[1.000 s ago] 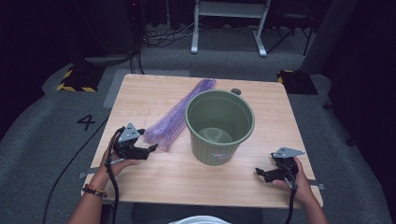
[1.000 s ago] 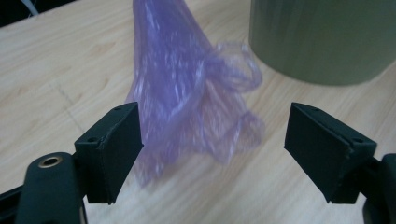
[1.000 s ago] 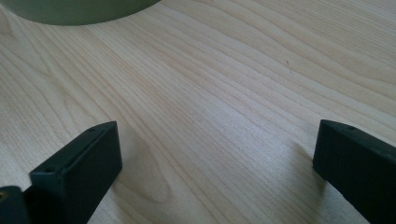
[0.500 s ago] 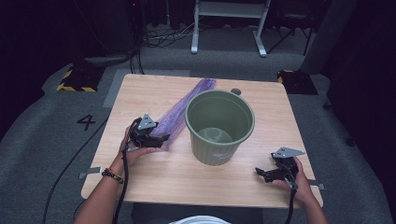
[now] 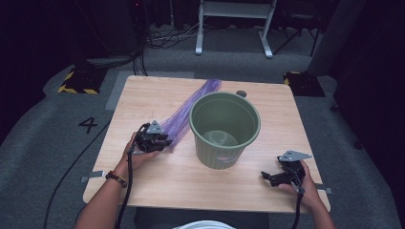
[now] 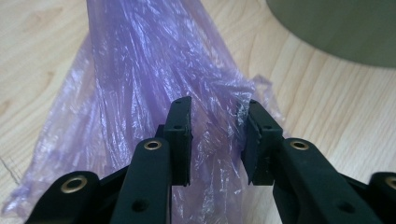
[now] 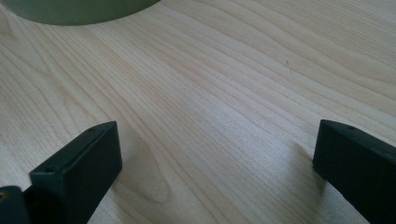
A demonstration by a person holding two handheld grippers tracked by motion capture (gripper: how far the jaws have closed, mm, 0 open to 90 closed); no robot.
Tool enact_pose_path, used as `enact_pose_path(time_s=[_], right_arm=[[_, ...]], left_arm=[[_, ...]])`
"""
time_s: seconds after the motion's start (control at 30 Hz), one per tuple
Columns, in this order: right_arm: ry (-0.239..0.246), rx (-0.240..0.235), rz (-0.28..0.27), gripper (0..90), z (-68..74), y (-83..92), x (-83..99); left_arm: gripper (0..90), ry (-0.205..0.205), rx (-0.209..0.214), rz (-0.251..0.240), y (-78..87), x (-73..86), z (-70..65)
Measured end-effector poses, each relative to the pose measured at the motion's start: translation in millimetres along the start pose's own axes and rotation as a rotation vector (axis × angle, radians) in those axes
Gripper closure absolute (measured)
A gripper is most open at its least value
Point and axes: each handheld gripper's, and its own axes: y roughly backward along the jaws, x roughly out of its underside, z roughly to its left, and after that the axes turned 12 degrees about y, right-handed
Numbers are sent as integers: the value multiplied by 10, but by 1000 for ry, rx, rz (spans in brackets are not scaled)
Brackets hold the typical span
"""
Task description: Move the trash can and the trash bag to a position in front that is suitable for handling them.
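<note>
Two grippers were out over the surface (image 5: 157,181), and little of the job looked done. My left gripper (image 6: 212,135) had just been closing its fingers (image 6: 180,135) around a fold at the near end of the purple bag (image 6: 140,79), narrow now, though I could not tell whether the pads pinched the film. The bag lay flat and long, just left of the green bin (image 5: 224,129), its far end running up past the rim. My right gripper (image 5: 282,176) rested near the front right edge with fingers wide and nothing between them. By my reckoning, lifting the bag, opening it and lining the bin all remained.
</note>
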Motion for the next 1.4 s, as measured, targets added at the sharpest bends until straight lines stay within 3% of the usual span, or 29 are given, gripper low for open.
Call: enact_pose_path(time_s=[0.3, 0.47, 0.57, 0.77, 0.93, 1.0, 1.1, 1.23, 1.4], right_arm=[[0, 0, 0, 11, 0, 0, 0], [0, 0, 0, 11, 0, 0, 0], [0, 0, 0, 11, 0, 0, 0], [0, 0, 0, 11, 0, 0, 0], [0, 0, 0, 10, 0, 0, 0], [0, 0, 0, 11, 0, 0, 0], [0, 0, 0, 11, 0, 0, 0], [0, 0, 0, 11, 0, 0, 0], [0, 0, 0, 11, 0, 0, 0]], left_arm=[[758, 20, 43, 14, 45, 133, 26], [786, 9, 59, 27, 92, 170, 8], [800, -13, 76, 35, 169, 247, -31], [788, -1, 97, 39, 302, 390, -116], [747, -26, 98, 37, 403, 515, -255], [712, -36, 84, 40, 443, 558, -310], [583, -36, 82, 27, 489, 595, -356], [402, -7, 80, -66, 671, 603, -484], [261, -9, 65, -129, 799, 497, -570]])
